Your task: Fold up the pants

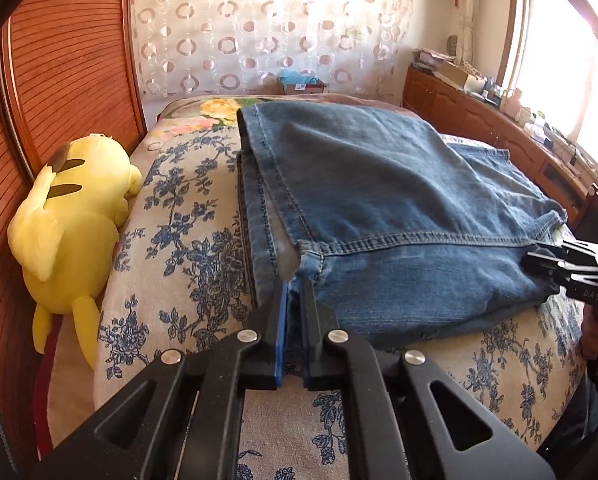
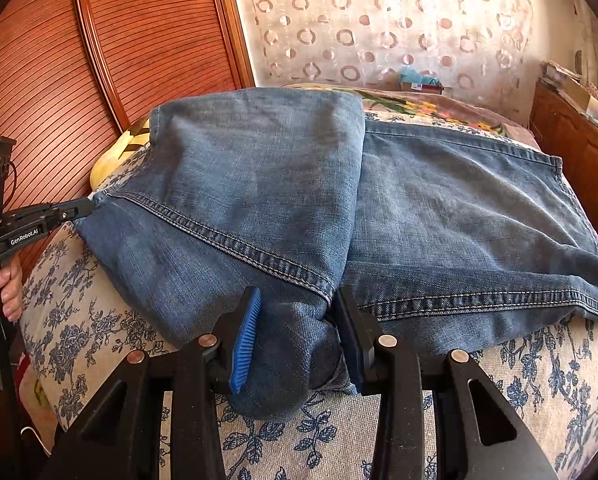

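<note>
Across the middle of both wrist views lie the blue jeans (image 1: 379, 200), partly folded on a bed covered by a cream bedspread with blue flowers (image 1: 187, 248). One denim layer is doubled over another, and stitched seams run across the cloth.

At the lower centre of the left wrist view, the left gripper (image 1: 295, 292) has its jaws drawn almost together, pinching a thin edge of the jeans near a seam corner; its blue pad shows against the denim. The right wrist view shows the same gripper at the left edge (image 2: 83, 208), its tip clamped on the cloth's corner, with the person's hand (image 2: 9, 288) wrapped around its handle below.

At the lower centre of the right wrist view, the right gripper (image 2: 299, 320) stands partly open, its jaws closed around a thick bunched fold of denim, and the blue ribbed pad (image 2: 245, 340) presses the cloth on the left. In the left wrist view this gripper reaches in from the right edge (image 1: 539, 260) onto the jeans' far corner.

A yellow plush toy (image 1: 67, 216) lies at the left of the left wrist view, beside a slatted wooden headboard (image 1: 59, 60). A curtain with ring patterns (image 1: 259, 28) hangs at the upper centre, and a wooden cabinet (image 1: 479, 120) cluttered with small items stands at the upper right under a bright window (image 1: 559, 60).
</note>
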The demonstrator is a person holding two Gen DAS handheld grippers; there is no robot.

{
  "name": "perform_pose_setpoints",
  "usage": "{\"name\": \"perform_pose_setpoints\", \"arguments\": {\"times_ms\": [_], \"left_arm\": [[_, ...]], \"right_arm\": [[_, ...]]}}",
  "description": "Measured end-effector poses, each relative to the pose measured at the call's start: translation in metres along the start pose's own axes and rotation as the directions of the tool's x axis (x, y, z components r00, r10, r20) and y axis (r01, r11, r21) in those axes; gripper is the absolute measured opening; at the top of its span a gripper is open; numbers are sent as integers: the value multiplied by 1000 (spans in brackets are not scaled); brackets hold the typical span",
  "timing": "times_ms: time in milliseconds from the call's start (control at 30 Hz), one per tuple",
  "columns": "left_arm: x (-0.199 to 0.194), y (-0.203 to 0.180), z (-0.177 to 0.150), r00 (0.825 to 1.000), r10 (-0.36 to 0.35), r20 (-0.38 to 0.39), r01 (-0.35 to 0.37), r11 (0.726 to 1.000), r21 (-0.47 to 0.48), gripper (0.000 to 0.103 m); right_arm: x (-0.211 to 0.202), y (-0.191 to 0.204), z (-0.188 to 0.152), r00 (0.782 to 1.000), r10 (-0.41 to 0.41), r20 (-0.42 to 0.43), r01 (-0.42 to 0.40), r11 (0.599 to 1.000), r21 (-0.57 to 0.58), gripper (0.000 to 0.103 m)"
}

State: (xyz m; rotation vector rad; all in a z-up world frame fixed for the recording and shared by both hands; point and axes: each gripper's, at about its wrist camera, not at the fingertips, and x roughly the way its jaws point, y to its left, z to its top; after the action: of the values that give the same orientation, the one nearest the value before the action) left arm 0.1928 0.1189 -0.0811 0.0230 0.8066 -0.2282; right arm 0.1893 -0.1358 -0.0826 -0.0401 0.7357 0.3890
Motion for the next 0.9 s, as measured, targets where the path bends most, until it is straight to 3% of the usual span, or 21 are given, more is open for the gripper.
{"name": "perform_pose_setpoints", "arguments": {"times_ms": [267,500,700,800,833,900], "left_arm": [[-15,-1,10,999,-13,44,14,999,-34,7],[-26,-27,25,996,-37,80,36,999,15,8],[-11,-57,37,997,-56,58,53,997,52,25],[0,-70,40,998,-47,42,44,997,70,43],[3,-74,40,998,-48,41,45,996,72,56],[9,-85,40,998,-58,38,55,995,82,63]], "right_arm": [[3,-1,-3,1000,-3,-2,3,1000,-2,39],[6,-1,-2,1000,0,-6,0,1000,-1,39],[6,-2,-2,1000,5,-5,-5,1000,1,39],[6,-4,-3,1000,7,-3,-7,1000,3,39],[6,-4,-3,1000,8,-1,-8,1000,3,39],[4,-4,-3,1000,4,6,-4,1000,-5,39]]}}
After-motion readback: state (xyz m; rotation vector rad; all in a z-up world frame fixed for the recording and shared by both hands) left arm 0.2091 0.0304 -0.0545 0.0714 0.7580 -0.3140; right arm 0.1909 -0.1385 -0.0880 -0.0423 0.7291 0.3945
